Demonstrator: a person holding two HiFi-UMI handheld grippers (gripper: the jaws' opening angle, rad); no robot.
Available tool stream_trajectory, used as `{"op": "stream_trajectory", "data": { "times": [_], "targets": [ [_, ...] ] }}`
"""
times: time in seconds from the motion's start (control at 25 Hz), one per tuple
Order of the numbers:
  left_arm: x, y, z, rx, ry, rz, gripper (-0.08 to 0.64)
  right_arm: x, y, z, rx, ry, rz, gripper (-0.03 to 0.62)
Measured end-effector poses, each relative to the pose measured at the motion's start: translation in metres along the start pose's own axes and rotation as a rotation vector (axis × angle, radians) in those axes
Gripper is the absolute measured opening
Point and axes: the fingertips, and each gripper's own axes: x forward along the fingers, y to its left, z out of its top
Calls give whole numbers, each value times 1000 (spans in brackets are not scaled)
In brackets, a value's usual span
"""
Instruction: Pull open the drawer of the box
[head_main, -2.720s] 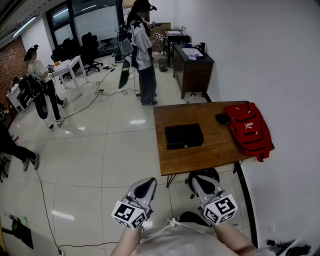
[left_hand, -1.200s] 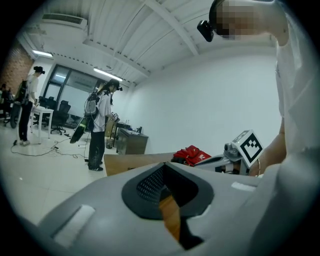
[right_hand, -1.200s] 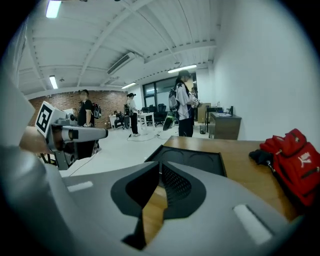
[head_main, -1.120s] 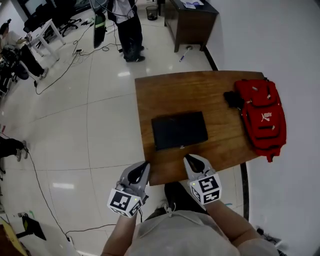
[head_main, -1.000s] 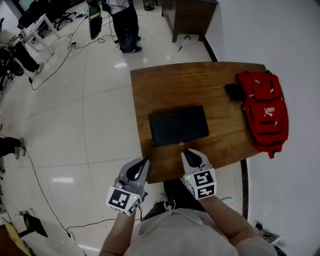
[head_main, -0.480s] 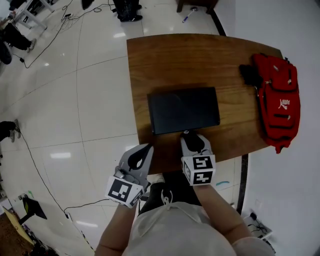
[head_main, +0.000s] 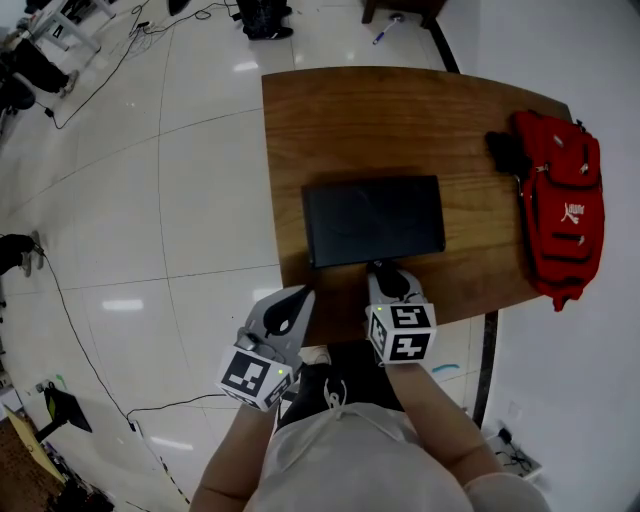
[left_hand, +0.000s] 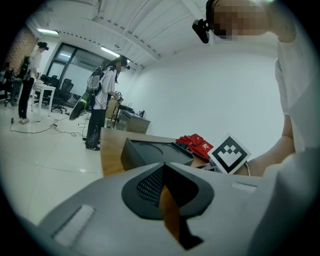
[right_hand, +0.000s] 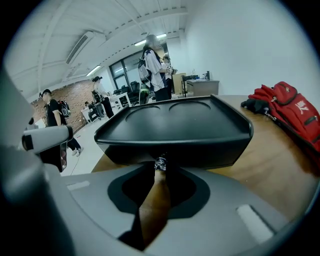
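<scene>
Task thing: a flat black box (head_main: 373, 220) lies on the wooden desk (head_main: 340, 120), close to the near edge. Its long side runs left to right, and the drawer front faces me.
Drawer knob: a small metal drawer knob (right_hand: 160, 163) sits at the middle of that front face.
Right tongs: my right tongs (head_main: 382, 272) point down and forward at the front face. Their jaws have just been closing and now stand narrow, with the knob between the tips, which seem to pinch it.
Left tongs: my left tongs (head_main: 297, 297) hang off the desk's near left corner, apart from the box. The tips are together and hold nothing.
Relation that matters: the knob lies straight ahead of the right tongs, the nearer hand by far. I judge the pull should run back toward me, square across the box's long side.
Elsewhere: a red backpack (head_main: 558, 215) lies at the desk's right end, well apart from the box.
</scene>
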Motion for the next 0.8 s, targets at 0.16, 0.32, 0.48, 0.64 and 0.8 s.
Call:
{"op": "stream_trajectory", "data": {
  "times": [0.16,0.32,0.48,0.64,0.8],
  "targets": [
    [-1,-4,2,-5,-12,-5,6,-1,0,-1,-7,2,2,61],
    [-7,-9,1,6,-6,-5,6,-6,1,-7,-8,6,3,63],
    [-17,-12,-5,2,-7,3,6,-15,3,-21,-18,20,4,63],
    [-28,-11,-11,9,-6,12,6,-27,6,-39,-19,40,7,63],
    [-38,-15,-15,26,-4,26,6,-38,7,-55,-17,51,9,64]
  ]
}}
